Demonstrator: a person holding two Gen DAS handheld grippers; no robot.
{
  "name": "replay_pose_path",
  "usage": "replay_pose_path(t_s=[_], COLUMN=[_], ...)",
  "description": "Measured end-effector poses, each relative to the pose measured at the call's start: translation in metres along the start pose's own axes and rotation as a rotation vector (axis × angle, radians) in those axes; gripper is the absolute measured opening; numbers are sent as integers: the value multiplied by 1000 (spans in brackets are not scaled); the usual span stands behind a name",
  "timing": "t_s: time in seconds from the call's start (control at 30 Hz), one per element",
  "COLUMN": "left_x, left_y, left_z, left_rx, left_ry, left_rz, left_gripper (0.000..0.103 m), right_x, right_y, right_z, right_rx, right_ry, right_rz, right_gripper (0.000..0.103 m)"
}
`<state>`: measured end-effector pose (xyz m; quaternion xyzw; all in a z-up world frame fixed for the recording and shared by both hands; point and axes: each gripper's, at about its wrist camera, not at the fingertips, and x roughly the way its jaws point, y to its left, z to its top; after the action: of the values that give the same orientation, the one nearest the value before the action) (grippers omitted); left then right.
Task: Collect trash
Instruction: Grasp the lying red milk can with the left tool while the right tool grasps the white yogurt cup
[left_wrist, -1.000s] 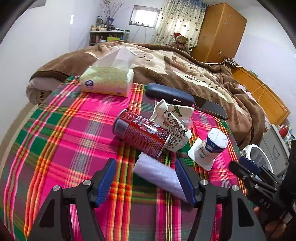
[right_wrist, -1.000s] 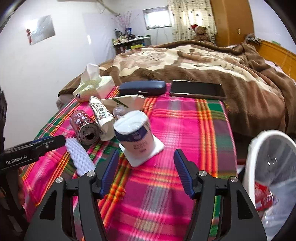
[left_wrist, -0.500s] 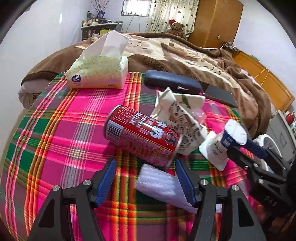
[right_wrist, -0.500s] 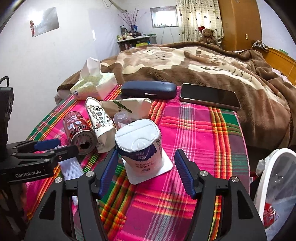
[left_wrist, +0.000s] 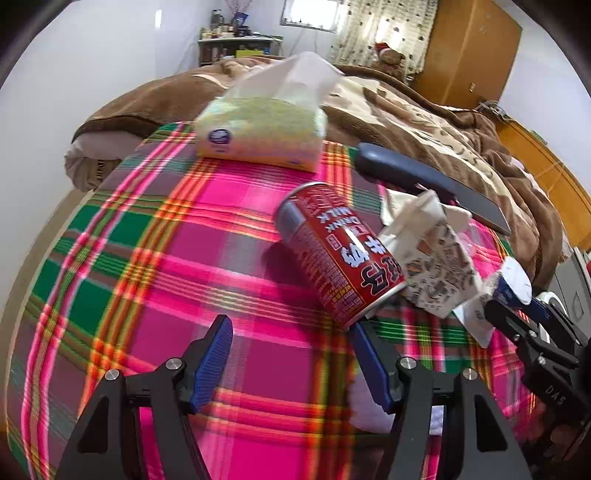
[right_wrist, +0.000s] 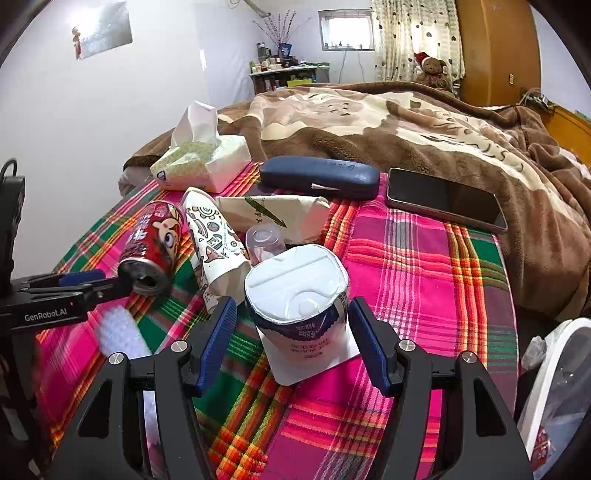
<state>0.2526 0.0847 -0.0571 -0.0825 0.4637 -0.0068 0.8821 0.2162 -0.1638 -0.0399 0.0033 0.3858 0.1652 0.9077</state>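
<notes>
A red drink can (left_wrist: 338, 254) lies on its side on the plaid cloth (left_wrist: 166, 258); it also shows in the right wrist view (right_wrist: 153, 245). My left gripper (left_wrist: 291, 360) is open just in front of the can's near end. A white foam roll (right_wrist: 120, 332) lies under its right finger. A patterned paper cup (right_wrist: 218, 245) lies beside the can. A white yogurt cup (right_wrist: 297, 295) with a peeled foil lid stands between the fingers of my open right gripper (right_wrist: 291, 341), not touched.
A tissue box (right_wrist: 201, 164), a dark glasses case (right_wrist: 319, 177) and a phone (right_wrist: 445, 199) lie at the back. A small clear bottle (right_wrist: 264, 242) and paper wrapper (right_wrist: 280, 214) sit mid-cloth. A white trash bin (right_wrist: 554, 387) stands lower right. A brown blanket (right_wrist: 406, 122) covers the bed.
My left gripper moved left and forward off the foam roll toward the can's end. My right gripper closed in so the yogurt cup now sits between its fingers.
</notes>
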Motion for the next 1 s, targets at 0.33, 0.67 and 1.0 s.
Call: replay_pose_path(t_s=[0.33, 0.67, 1.0], left_x=[-24, -25, 11], left_y=[12, -6, -20], left_z=[7, 38, 38], left_rx=[-18, 74, 38], left_ry=[-39, -20, 32], left_rz=[-47, -36, -35], left_gripper=[66, 72, 72], right_x=[-12, -44, -35], right_y=[-4, -4, -28], right_z=[10, 66, 52], right_rx=[50, -106, 61], right_ry=[-19, -19, -68], right_rz=[32, 0, -5], right_gripper=[58, 58, 58])
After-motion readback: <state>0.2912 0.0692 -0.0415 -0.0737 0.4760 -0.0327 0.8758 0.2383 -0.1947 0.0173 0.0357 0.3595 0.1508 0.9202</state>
